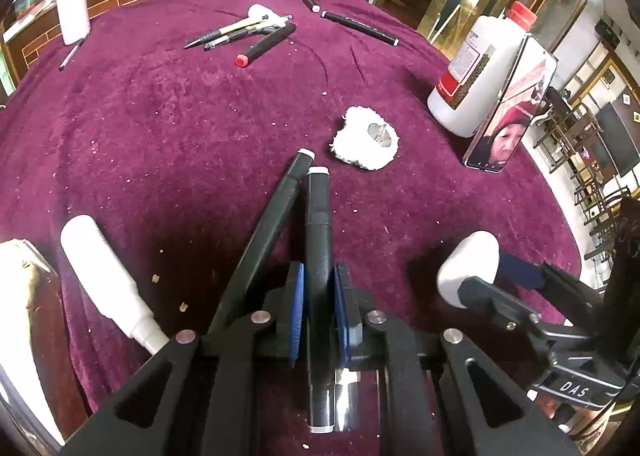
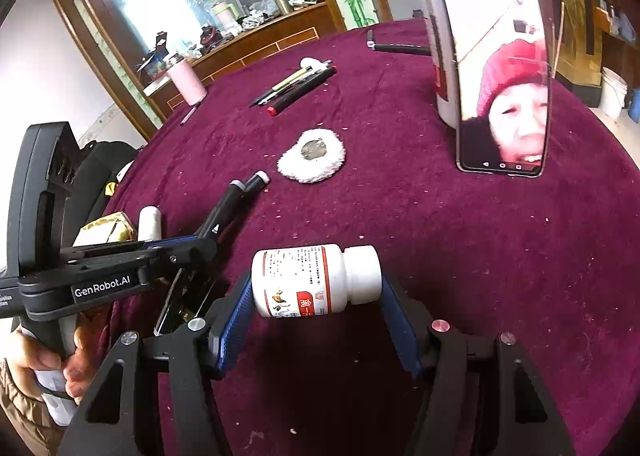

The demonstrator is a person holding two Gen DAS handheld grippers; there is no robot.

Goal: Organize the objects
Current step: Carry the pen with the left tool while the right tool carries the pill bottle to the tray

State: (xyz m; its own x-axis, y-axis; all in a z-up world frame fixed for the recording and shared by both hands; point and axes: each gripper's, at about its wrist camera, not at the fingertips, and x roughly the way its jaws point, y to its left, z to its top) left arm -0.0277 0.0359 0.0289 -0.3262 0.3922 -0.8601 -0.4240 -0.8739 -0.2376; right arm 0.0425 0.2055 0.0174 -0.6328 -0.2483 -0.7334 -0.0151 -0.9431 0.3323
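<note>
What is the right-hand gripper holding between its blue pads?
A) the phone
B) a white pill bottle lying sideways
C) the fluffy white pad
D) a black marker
B: in the right wrist view the right gripper has its pads against the base and cap of the white pill bottle, which lies sideways between them.
</note>
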